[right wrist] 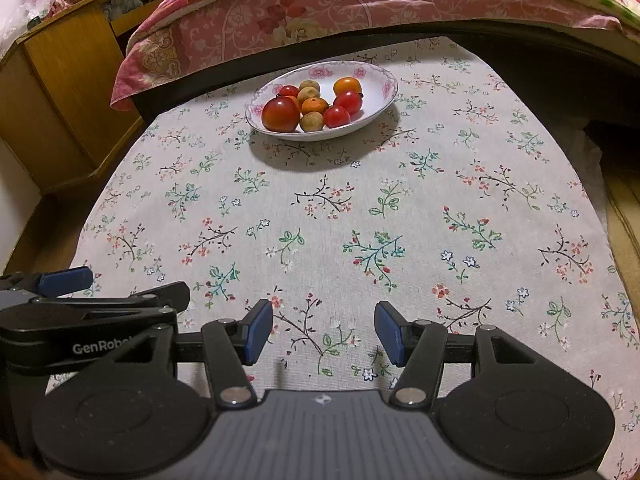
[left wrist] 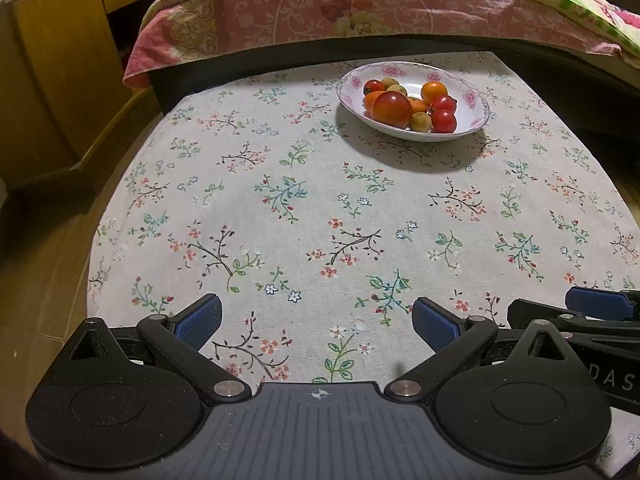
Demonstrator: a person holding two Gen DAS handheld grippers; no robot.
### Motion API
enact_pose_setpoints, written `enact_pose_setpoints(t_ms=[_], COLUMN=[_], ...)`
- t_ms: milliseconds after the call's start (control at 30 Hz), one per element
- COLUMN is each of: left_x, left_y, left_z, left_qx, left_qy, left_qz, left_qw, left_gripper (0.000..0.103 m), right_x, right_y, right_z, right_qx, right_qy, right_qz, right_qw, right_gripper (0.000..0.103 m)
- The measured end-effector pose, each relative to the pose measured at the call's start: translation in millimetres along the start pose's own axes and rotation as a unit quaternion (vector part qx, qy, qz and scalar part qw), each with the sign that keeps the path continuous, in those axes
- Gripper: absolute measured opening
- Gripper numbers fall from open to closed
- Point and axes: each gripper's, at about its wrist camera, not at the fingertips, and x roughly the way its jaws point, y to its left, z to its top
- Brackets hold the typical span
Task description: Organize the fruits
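A white oval bowl (left wrist: 472, 118) with a pink flower rim stands at the far side of the table and also shows in the right wrist view (right wrist: 380, 92). It holds a large red tomato (left wrist: 391, 109), small red cherry tomatoes (left wrist: 444, 121), orange fruits (left wrist: 433, 91) and small tan fruits (left wrist: 421, 123). My left gripper (left wrist: 317, 322) is open and empty, low over the near part of the table. My right gripper (right wrist: 324, 334) is open and empty, beside the left one. Both are far from the bowl.
The table wears a grey floral cloth (left wrist: 280, 200). A bed with a pink floral quilt (left wrist: 304, 12) lies just behind the table. A wooden cabinet (left wrist: 52, 92) stands at the left. The right gripper's fingers show at the left wrist view's right edge (left wrist: 596, 304).
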Motion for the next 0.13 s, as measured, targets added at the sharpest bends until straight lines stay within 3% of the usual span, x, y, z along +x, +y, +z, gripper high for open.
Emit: enact_pose_setpoints(t_ms=[133], left_x=[0.1], left_y=[-0.6], left_z=[0.6], left_qx=[0.001], left_qy=[-0.002], left_qz=[0.003], left_qw=[1.0], left_gripper=[0.102], right_x=[0.1], right_y=[0.0], right_z=[-0.2], right_qx=[0.0], right_qy=[0.0], right_qz=[0.0], right_qw=[1.0], right_gripper=[0.054])
